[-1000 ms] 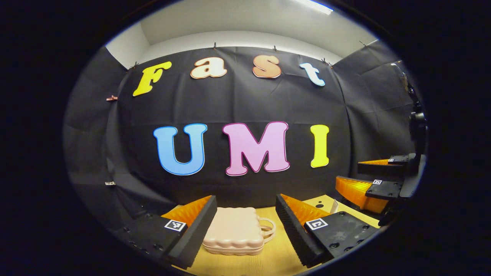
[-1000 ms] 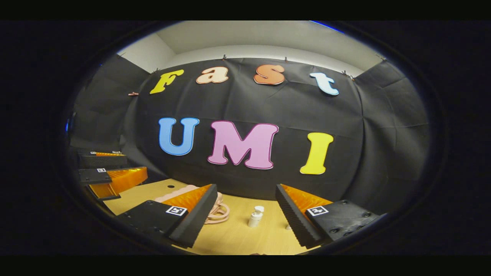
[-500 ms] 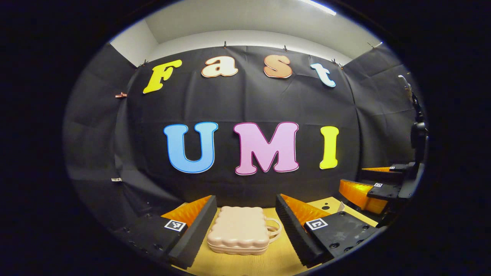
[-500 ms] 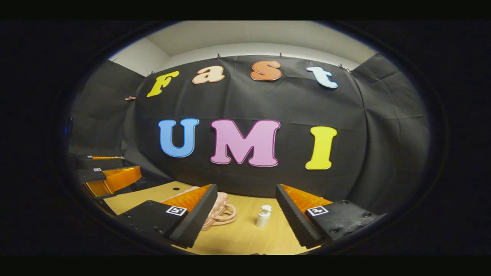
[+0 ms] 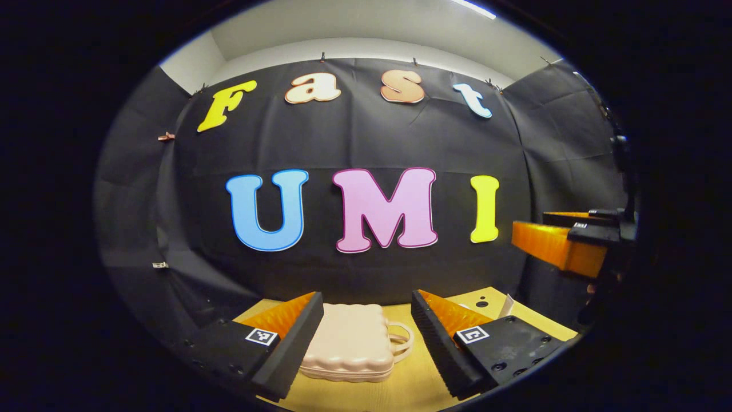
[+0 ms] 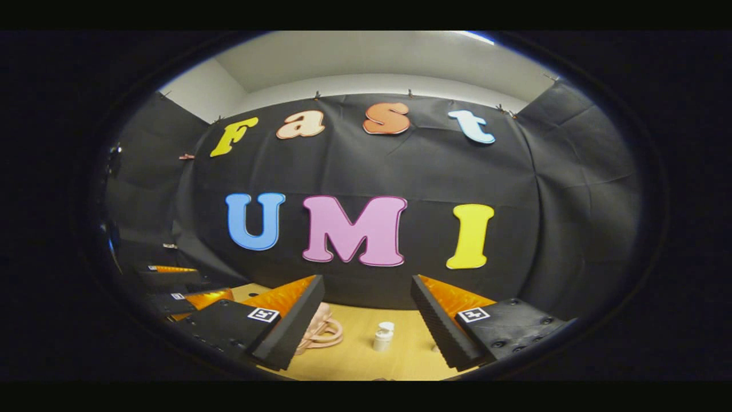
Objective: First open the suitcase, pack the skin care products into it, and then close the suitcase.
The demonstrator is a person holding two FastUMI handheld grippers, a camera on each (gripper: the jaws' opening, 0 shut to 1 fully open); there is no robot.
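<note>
Wooden bench [image 5: 420,377] carries your closed suitcase [image 5: 349,343]; your left tool [image 5: 366,337] hovers level, wide apart; your right tool [image 6: 366,329], equally wide, faces a bottle [image 6: 382,336].

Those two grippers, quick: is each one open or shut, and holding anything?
Left gripper: open, holding nothing; the closed suitcase lies ahead of its fingers.
Right gripper: open, holding nothing; a small white bottle stands ahead.

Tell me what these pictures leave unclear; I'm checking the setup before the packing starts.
- Suitcase, left gripper view: its left end sits behind the left claw finger; latch not visible.
- Suitcase, right gripper view: mostly behind the right claw finger; handles peek out.
- White bottle, right gripper view: too small to identify.
</note>
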